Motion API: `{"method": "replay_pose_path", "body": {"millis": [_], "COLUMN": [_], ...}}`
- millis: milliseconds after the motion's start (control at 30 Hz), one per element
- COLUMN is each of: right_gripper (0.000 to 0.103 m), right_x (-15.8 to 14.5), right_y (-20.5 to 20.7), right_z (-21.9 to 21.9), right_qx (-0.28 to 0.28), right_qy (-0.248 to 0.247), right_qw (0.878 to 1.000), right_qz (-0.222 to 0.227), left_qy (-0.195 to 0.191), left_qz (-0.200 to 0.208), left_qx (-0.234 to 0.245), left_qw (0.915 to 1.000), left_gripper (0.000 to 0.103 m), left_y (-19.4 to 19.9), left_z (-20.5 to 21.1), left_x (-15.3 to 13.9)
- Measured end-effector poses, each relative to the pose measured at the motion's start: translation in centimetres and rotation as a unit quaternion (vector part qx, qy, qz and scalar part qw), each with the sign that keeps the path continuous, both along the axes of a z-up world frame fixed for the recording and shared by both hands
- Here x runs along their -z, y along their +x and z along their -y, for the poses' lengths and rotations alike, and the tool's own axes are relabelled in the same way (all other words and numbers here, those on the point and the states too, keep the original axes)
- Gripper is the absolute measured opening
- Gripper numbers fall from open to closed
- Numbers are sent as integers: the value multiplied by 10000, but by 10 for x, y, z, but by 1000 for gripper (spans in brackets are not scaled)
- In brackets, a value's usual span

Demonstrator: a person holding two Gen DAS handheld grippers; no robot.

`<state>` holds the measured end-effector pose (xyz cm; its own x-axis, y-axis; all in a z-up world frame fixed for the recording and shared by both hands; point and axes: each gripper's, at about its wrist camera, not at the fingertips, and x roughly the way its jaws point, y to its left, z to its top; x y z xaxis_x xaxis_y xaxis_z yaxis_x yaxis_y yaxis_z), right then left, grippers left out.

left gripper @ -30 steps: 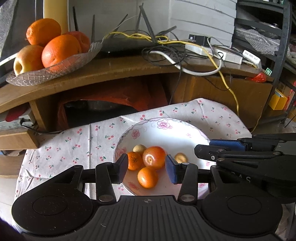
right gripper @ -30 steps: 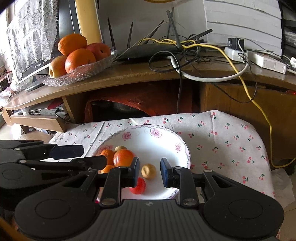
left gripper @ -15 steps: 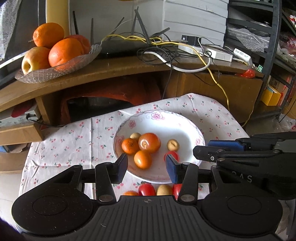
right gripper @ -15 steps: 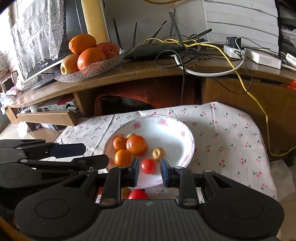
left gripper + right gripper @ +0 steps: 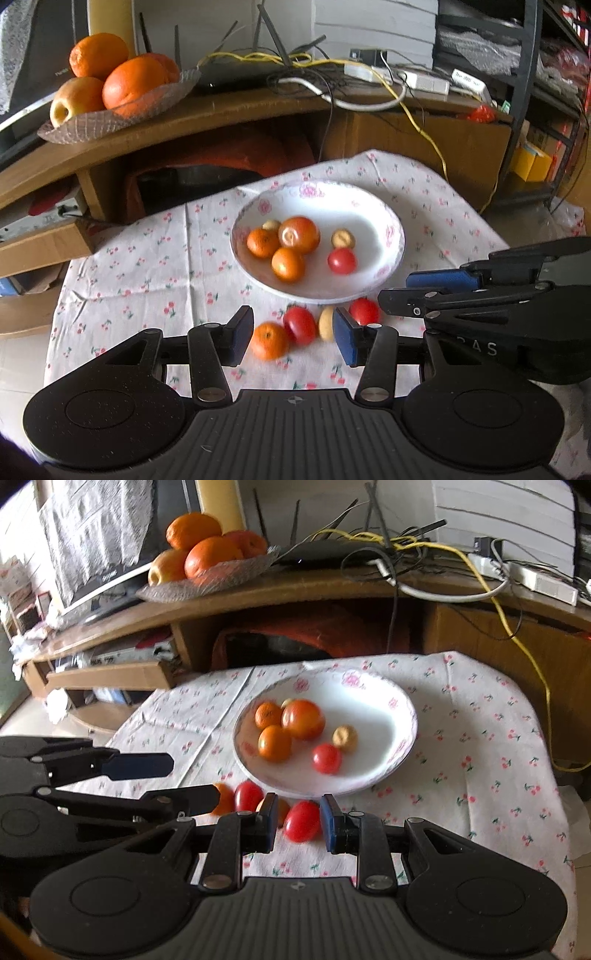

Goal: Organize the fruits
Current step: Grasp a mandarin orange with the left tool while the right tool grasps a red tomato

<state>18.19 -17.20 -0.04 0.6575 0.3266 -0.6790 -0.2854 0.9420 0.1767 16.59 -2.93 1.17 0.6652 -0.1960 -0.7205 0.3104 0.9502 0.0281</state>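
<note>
Red tomato lies between the right gripper's empty, part-open jaws; centre, close gently. Left gripper gapes empty.

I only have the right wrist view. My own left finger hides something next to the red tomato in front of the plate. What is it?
Observer: A small beige fruit, lying on the cloth just short of the plate.
Operator: And the orange thing behind the left gripper?
Observer: A whole small orange, leftmost of four loose fruits in a row.
Operator: Is the left gripper holding anything?
Observer: No. The left gripper is open, its jaws wide apart with nothing clamped.
</note>
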Motion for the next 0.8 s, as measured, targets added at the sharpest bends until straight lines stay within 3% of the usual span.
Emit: {"method": "replay_pose_path", "body": {"millis": [400,800], "right_gripper": [31,38], "right_x": [25,40], "right_y": [9,29], "right_z": [-8,-14], "right_qx": [-319,-383], "right_qy": [-243,-386], "right_qw": [9988,9983], "right_qz": [-278,-223], "left_qy": [231,293], "left_qz": [-302,-391], "left_qx": [274,522], "left_qw": [9989,9974], "left_gripper": [59,66], "left_y": [-2,1], "left_z": [-5,-5], "left_x": [24,34]}}
